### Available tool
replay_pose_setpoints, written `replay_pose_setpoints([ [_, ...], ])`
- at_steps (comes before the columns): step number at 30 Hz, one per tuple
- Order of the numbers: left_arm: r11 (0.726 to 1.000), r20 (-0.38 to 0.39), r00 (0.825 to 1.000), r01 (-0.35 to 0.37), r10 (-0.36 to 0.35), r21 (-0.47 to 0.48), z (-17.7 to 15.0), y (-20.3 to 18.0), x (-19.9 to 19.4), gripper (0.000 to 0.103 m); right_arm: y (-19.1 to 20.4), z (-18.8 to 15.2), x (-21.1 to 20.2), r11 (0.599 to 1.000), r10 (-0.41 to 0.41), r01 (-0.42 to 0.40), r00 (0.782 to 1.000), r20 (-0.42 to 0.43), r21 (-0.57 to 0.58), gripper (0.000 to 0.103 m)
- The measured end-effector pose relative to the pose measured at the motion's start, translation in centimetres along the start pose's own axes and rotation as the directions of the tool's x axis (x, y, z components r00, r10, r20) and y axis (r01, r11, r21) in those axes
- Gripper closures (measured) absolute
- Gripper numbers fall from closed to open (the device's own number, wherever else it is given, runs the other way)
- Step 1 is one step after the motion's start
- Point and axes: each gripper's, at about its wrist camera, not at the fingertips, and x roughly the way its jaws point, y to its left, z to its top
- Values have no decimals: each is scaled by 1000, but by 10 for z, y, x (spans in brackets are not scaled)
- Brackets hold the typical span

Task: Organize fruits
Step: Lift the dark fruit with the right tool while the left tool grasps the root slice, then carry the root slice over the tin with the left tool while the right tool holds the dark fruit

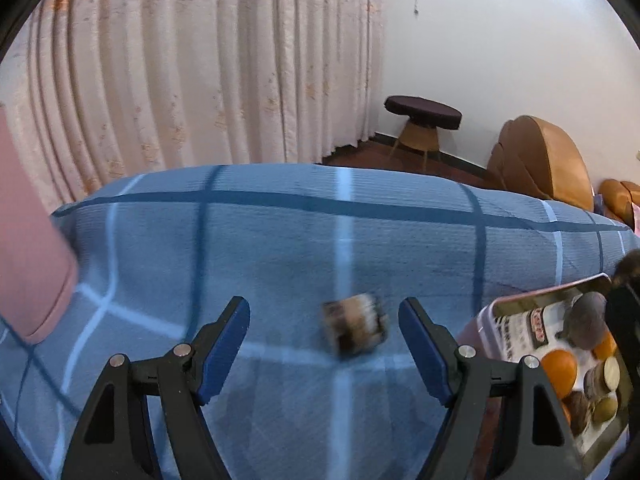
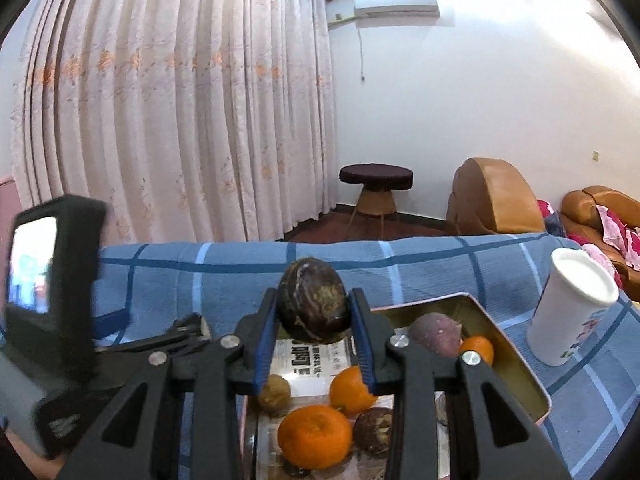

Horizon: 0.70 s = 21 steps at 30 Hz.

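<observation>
Printed paper (image 2: 308, 356) lining the metal tin (image 2: 516, 364) is showing dark characters, possibly Chinese, too blurred for reading; nothing else is bearing legible text

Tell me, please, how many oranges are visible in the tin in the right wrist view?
3: one orange at the front, one mid-tin behind the right gripper's finger, one at the back right. Others may be hidden.

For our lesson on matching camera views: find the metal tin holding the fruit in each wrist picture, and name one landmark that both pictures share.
Left wrist view: the metal tin sits at the lower right edge, partly cut off, on the blue checked cloth.
Right wrist view: the tin fills the lower centre and right, below the right hand-held gripper holding a dark fruit.
Shared landmark: the round dark-topped stool by the curtain.
</observation>
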Motion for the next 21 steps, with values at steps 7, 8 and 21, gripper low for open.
replay_pose_setpoints([
  [7,1000,-115,993,-1,0,-4,4,-14,37,57,0,-2,6,1000,2,-1,1000,-24,10,66],
  [8,1000,-126,992,7,-9,-9,4,-14,39,59,-1,-3,7,1000,3,-2,1000,-29,17,66],
  [21,999,-38,999,-39,38,-34,-9,7,9,66,3,-5,3,1000,24,-24,1000,-12,16,66],
])
